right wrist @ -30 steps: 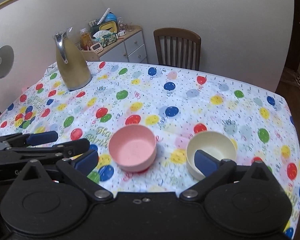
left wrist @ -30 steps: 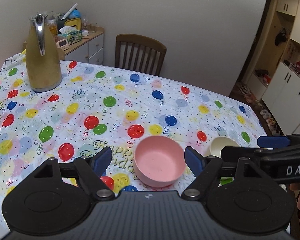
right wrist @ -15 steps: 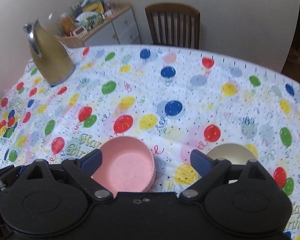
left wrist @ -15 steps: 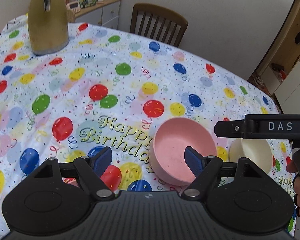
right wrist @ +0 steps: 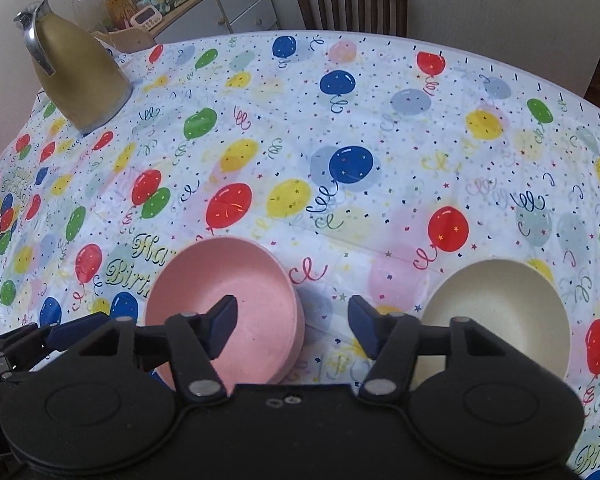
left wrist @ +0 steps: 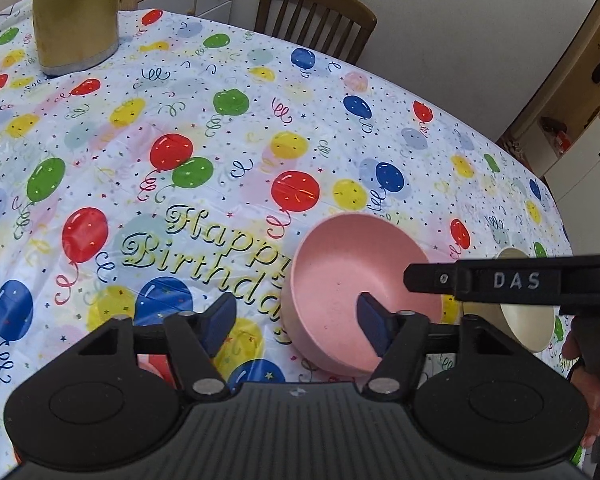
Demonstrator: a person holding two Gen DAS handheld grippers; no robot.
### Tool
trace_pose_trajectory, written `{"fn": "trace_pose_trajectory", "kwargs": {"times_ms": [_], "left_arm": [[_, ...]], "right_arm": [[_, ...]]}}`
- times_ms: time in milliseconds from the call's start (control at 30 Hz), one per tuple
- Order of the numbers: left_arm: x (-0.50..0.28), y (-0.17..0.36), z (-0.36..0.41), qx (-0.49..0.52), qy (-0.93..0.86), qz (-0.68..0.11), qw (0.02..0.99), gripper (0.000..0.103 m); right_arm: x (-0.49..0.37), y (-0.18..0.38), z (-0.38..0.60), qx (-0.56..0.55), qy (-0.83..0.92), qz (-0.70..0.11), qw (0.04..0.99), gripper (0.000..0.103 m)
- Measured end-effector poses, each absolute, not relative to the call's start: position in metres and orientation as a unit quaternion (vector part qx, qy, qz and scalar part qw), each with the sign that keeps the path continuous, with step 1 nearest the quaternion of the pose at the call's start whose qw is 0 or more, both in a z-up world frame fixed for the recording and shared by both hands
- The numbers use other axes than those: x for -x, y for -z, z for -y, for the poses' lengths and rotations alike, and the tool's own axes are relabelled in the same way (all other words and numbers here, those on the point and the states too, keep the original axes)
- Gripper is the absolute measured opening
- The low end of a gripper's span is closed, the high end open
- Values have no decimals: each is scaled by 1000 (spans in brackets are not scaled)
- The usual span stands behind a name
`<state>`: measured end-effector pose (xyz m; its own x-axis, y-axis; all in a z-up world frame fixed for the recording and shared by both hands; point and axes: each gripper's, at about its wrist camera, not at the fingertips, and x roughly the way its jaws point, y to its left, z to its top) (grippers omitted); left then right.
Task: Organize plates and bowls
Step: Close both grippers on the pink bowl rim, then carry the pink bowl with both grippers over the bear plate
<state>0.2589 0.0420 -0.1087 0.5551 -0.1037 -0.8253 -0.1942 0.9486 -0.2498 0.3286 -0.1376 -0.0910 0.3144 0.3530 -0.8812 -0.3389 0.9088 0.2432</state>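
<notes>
The left gripper (left wrist: 296,318) hung low over the pink bowl (left wrist: 360,288), jaws just narrowing but unclenched — one pad inside the bowl, the other outside its near wall, straddling the rim, probably to pinch it. The right gripper (right wrist: 292,326) had been closing too, gripping nothing, its gap over bare tablecloth (right wrist: 340,120) between the pink bowl and the cream bowl (right wrist: 496,312). Both bowls sat upright near the table's front edge, mouths up — round, no long axis.

Your right gripper's bar (left wrist: 512,282) hides most of the cream bowl (left wrist: 528,320); the pitcher (left wrist: 76,16) top is cut off at the frame edge.
</notes>
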Motion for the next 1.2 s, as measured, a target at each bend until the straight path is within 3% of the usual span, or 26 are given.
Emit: {"fn": "trace_pose_trajectory", "kwargs": {"times_ms": [167,300,567,1200], "left_arm": [[-267,114,-37,171,-17,-480,860,39],[-271,116,-33,167,-22,-482,860,33],[-275,118,-33,146,-44,-492,857,13],[-204,85,-42,126,-42,-510,850,12]], "right_arm": [[-327,96,135,-2,-221,-547,807,38],[-326,99,133,0,-225,-548,805,25],[-319,101,131,19,-208,-539,816,6],[-250,68,119,38,-213,-537,815,6]]}}
